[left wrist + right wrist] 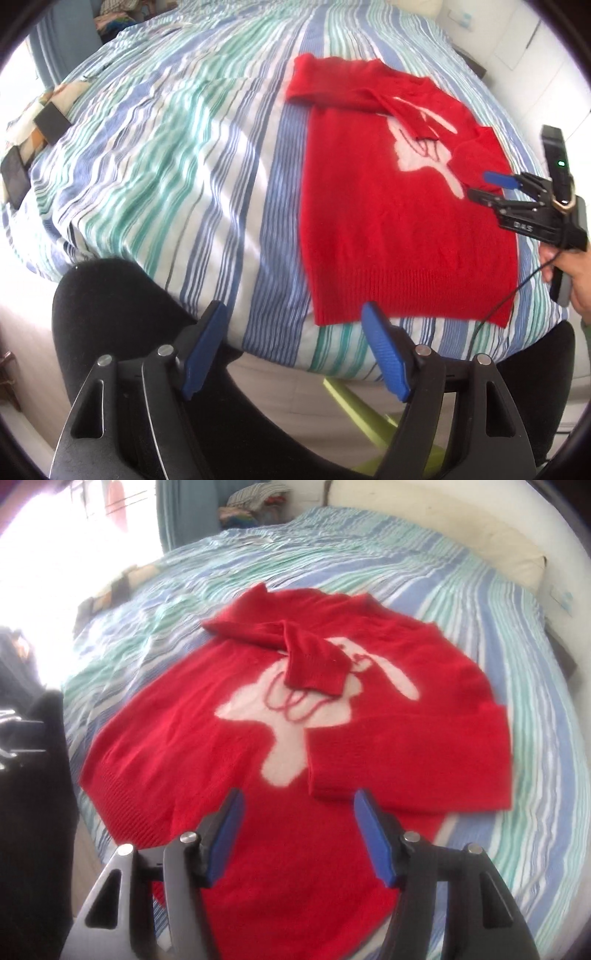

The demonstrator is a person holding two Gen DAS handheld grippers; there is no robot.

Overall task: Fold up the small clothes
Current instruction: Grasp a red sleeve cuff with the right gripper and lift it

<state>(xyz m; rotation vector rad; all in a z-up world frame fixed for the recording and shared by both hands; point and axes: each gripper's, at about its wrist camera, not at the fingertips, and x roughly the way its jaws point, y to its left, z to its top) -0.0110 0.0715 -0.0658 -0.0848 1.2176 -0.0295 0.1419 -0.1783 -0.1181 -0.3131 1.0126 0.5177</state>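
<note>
red sweater [229, 760] lies flat, front up, on the striped bed [159, 155], toward the bed's near edge and right side in the left wrist view; ribbed hem runs along the near edge. white rabbit-like motif [295, 716] on the chest. both sleeves already lie folded in over the body: one sleeve [295, 653] crosses from the collar end with its cuff on the motif, the other sleeve [413, 757] lies doubled back along the side with its cuff near mid-body.

left hand-held gripper [295, 350]: blue pads spread wide, nothing between them, above the near edge of the bed just off the hem corner, not touching cloth. right hand-held gripper [299, 834]: pads spread, nothing pinched, hovers over the lower body of the sweater; in the left wrist view it reaches in from the right edge of the bed with a hand [576, 280] behind it. right view is blurred, so contact with the knit can't be ruled in; looks clear of it.

step, as judged: sleeve folds look done, both tools released, between grasps. body fold not yet done.

next move likely calls for each tool to pinch one hem corner, lift together and carry the hem toward the collar end, keeping the tucked sleeves from sliding out. knit is soft and thick, so take the full layer, not just the top fuzz.

dark items [51, 123] at the bed's far left edge, well apart, not relevant.
</note>
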